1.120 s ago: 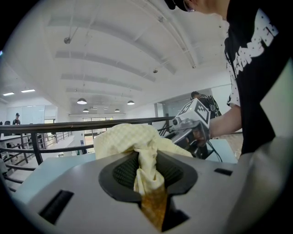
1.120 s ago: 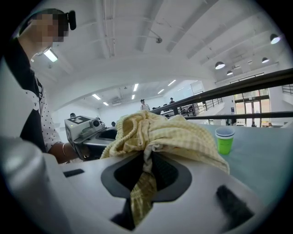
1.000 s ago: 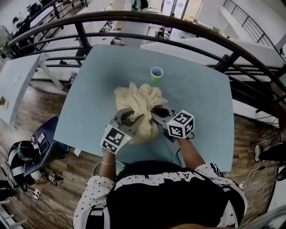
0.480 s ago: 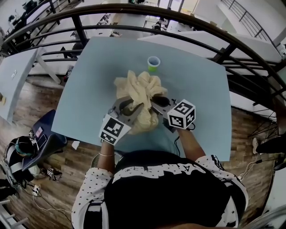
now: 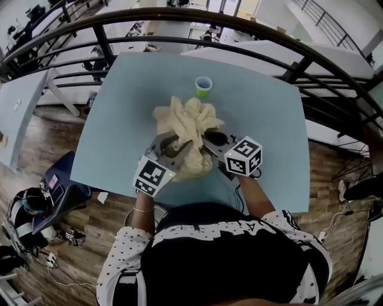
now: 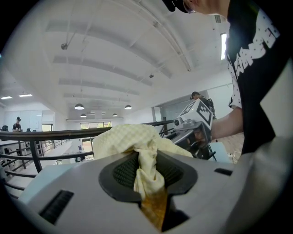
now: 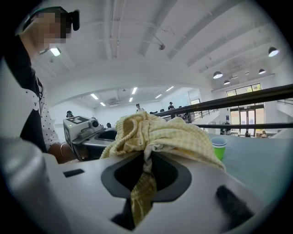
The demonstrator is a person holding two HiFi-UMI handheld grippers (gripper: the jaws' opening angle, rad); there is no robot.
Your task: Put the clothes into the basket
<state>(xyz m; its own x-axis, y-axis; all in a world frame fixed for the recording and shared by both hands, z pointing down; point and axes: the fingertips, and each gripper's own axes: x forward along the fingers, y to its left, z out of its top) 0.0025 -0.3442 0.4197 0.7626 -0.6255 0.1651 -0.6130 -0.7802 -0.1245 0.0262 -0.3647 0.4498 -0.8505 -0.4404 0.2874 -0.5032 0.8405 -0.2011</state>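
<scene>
Centrally, yellow cloth (image 5: pixel 187 122) sits bunched on blue table (image 5: pixel 119 113), close to person's body. Left gripper (image 5: pixel 181 150) pinches cloth fold at near edge. Right gripper (image 5: pixel 208 143) pinches another fold just beside it. Grippers near each other. Green cup (image 5: pixel 204 87) stands upright beyond cloth, apart.

Table (image 5: pixel 114 125): pale blue top, centre. Railing (image 5: pixel 179 15): black metal, curved, beyond the table's far edge. Floor (image 5: pixel 42 143): wood planks, left and right. Second table (image 5: pixel 18 104): pale, far left. Ceiling (image 6: pixel 114 55): white, ribbed with beams. Lamps (image 6: pixel 79 106): round, lit. Windows (image 7: pixel 242 116): tall, bright, far right.
</scene>
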